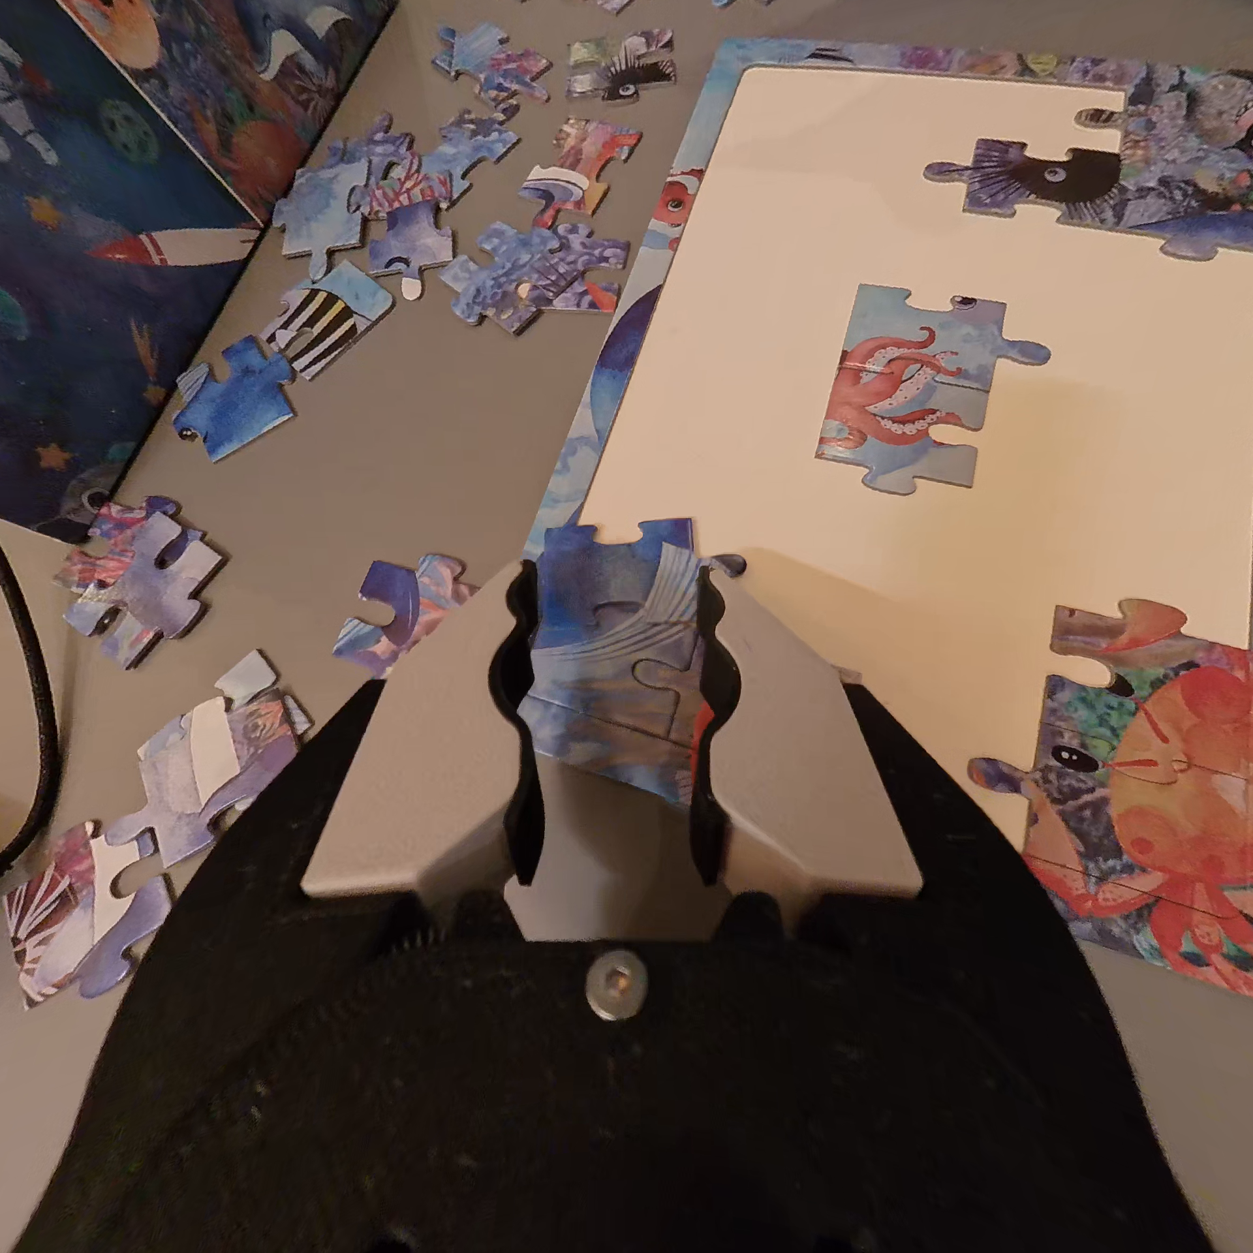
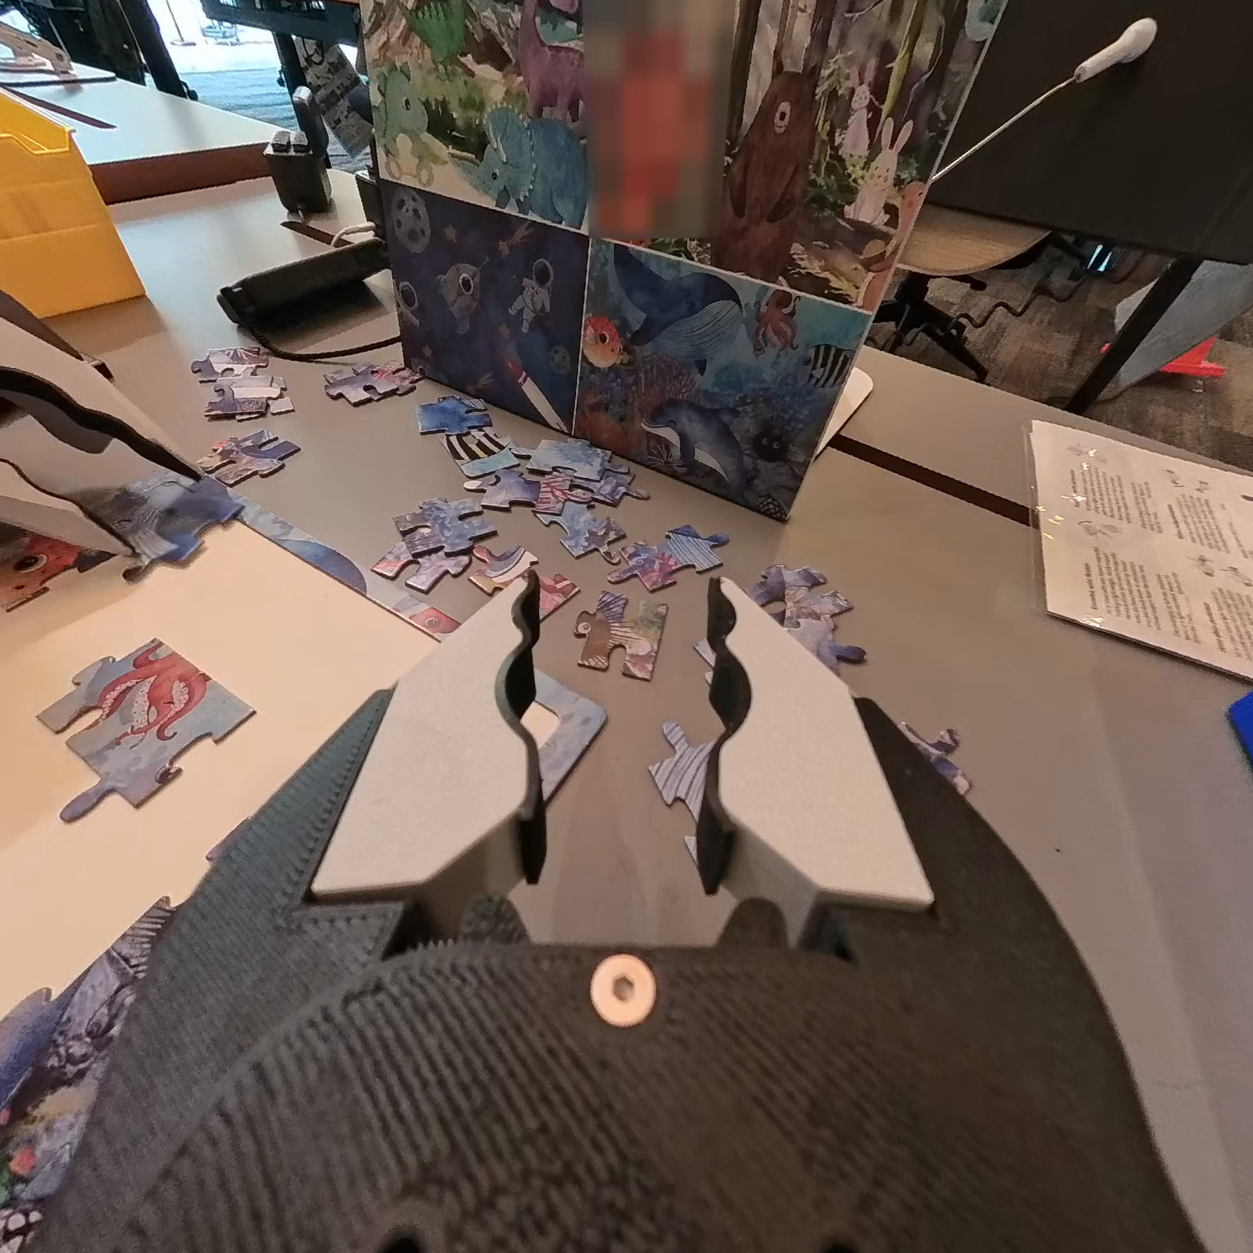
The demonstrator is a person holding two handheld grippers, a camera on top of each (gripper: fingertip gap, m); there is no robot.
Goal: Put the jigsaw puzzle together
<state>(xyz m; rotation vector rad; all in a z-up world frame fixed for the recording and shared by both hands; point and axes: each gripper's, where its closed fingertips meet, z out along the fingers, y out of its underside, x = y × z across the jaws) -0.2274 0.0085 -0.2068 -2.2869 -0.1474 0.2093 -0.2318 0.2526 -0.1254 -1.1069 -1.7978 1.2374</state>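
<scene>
A puzzle board (image 1: 881, 542) with a white inside and a printed sea border lies on the grey table. On it are a joined octopus pair (image 1: 908, 386), a crab cluster (image 1: 1166, 780) and a sea-urchin cluster (image 1: 1119, 176). My left gripper (image 1: 617, 569) is shut on a blue whale piece (image 1: 610, 590) at the board's near-left corner, over other joined pieces. My right gripper (image 2: 620, 590) is open and empty above the table beside the board (image 2: 237, 610). A brownish fish piece (image 2: 620, 634) lies just beyond its fingertips. The left gripper (image 2: 135, 515) also shows there, at the far left.
Several loose pieces (image 1: 407, 203) are scattered on the table left of the board and also show in the right wrist view (image 2: 542, 488). The picture box (image 2: 678, 339) stands behind them. A printed sheet (image 2: 1139, 542), a yellow bin (image 2: 47, 224) and a black cable (image 1: 34, 712) are nearby.
</scene>
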